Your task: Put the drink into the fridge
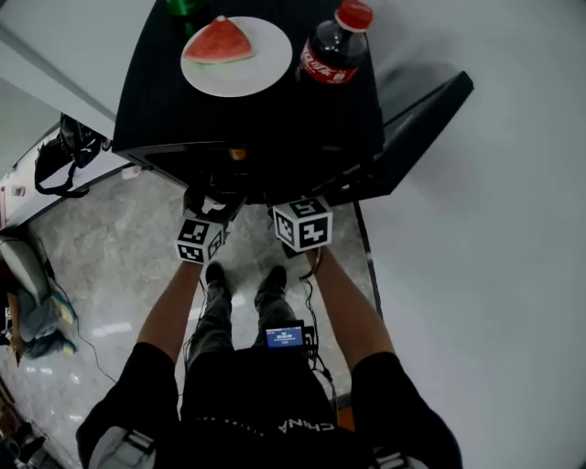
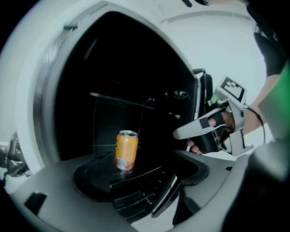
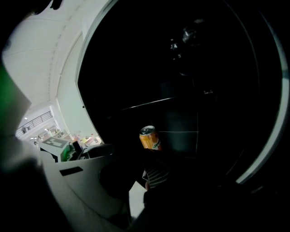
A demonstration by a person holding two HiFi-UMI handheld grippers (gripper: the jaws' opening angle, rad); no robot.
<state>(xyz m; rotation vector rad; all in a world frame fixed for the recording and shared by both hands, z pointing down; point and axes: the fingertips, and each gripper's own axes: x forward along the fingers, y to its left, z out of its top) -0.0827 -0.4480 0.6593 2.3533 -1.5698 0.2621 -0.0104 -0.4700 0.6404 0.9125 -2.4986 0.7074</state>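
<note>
Orange is what catches our eye: the soda can point(image 2: 126, 151) stands upright on a glass shelf point(image 2: 152, 168) inside the fridge point(image 1: 275, 137), in the lower part of the dark compartment, clear of both tools. We see it in the right gripper view too, just beyond that tool's tip.

Our left tool point(image 2: 158, 201) sits at the mouth of the opening with its jaws apart and nothing between them; a strip of pale floor shows through the gap. Our right tool point(image 3: 154, 179) is harder to read: one ribbed pad point(image 3: 157, 174) catches a little light and the rest is lost in the dark, so we cannot tell how wide it stands. From the left gripper view we see it beside us at the door side, a hand point(image 2: 222, 123) wrapped round its grip, apart from the can.

Looking down from the head view, the fridge door point(image 1: 421, 128) hangs open to the right. The fridge's black top serves as our bench: a white plate point(image 1: 265, 69) with a watermelon slice point(image 1: 220, 41) near its far edge, a cola bottle point(image 1: 334, 46) at the far right corner, and a green bottle point(image 1: 188, 7) at the far edge, cut off by the frame.
</note>
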